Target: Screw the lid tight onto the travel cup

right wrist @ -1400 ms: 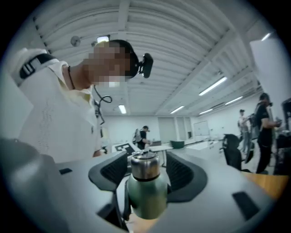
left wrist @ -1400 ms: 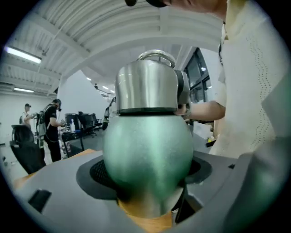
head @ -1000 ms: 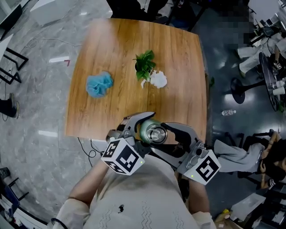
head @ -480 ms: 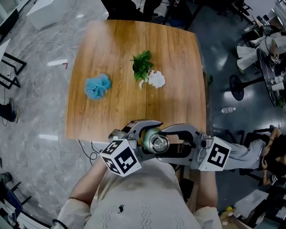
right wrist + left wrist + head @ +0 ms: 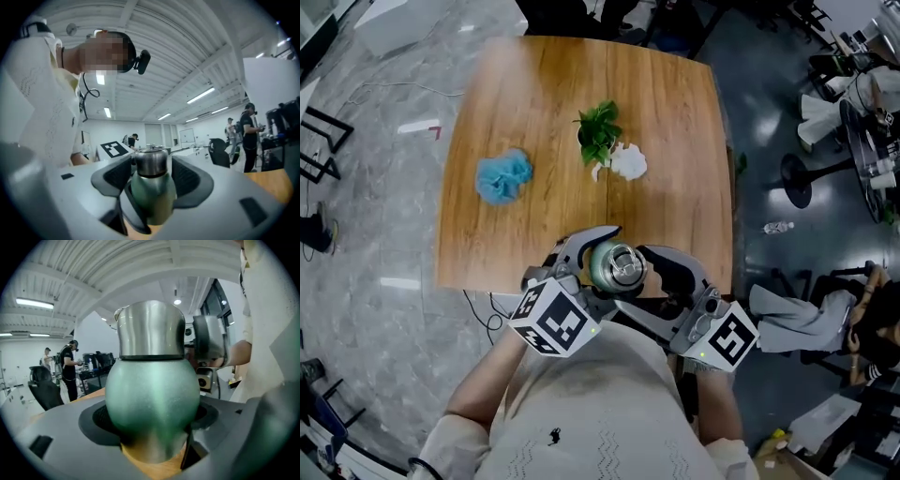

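Note:
The travel cup has a green body [image 5: 152, 399] and a steel lid [image 5: 617, 265] on top. It stands upright above the table's near edge, close to the person's chest. My left gripper [image 5: 600, 274] is shut on the green body, which fills the space between its jaws in the left gripper view. My right gripper [image 5: 639, 278] comes in from the right. In the right gripper view its dark pads [image 5: 117, 176] sit close on either side of the steel lid [image 5: 151, 161], with the green body [image 5: 152, 197] below.
On the wooden table [image 5: 544, 103] lie a blue fluffy ball [image 5: 504, 176], a green leafy sprig [image 5: 598, 131] and a white crumpled thing [image 5: 630, 164]. Office chairs and clutter stand on the dark floor to the right [image 5: 825, 187]. People stand far off [image 5: 70, 366].
The right gripper swung out to the right around the cup, then turned back toward the body. The cup and left gripper shifted slightly up toward the table.

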The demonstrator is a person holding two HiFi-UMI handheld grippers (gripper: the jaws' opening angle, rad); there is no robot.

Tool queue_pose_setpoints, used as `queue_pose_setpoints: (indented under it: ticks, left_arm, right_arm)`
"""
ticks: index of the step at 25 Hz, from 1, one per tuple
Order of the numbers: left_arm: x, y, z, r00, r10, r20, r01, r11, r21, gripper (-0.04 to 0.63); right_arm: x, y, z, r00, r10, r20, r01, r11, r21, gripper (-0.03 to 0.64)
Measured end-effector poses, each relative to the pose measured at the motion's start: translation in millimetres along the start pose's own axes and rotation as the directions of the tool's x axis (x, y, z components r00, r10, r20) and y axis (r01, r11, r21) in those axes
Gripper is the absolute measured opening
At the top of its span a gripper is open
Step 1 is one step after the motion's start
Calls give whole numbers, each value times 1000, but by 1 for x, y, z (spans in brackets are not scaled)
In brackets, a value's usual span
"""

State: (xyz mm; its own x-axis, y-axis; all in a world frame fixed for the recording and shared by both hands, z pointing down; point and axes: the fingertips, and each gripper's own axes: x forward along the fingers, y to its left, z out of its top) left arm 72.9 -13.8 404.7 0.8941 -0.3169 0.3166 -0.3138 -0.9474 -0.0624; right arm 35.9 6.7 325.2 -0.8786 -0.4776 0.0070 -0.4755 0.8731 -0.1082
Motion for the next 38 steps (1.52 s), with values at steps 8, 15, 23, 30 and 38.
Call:
queue_pose_setpoints:
  ticks: [8, 15, 23, 30, 38]
  left_arm:
    - [-6, -68, 3, 938, -347, 9, 343, 930, 129, 402]
    - [0, -22, 2, 997, -76, 2, 75, 995, 63, 402]
    - [-5, -50, 1, 959, -282, -10, 282, 957, 75, 402]
    - [-9, -84, 5, 897, -442, -9, 440, 890, 119, 402]
    - [-8, -16, 1, 994, -112, 9, 112, 992, -55, 402]
  right_arm:
    - [-20, 41, 9, 885, 448, -129, -450, 893, 10, 261]
    - [-4, 19, 18, 995, 93, 45, -90, 993, -78, 238]
    - [-17, 26, 4, 971, 235, -44, -235, 972, 4, 253]
    - [-19, 52, 13, 881, 466, -84, -467, 884, 6, 252]
    - [-8, 19, 10, 997, 68, 26, -66, 996, -65, 201]
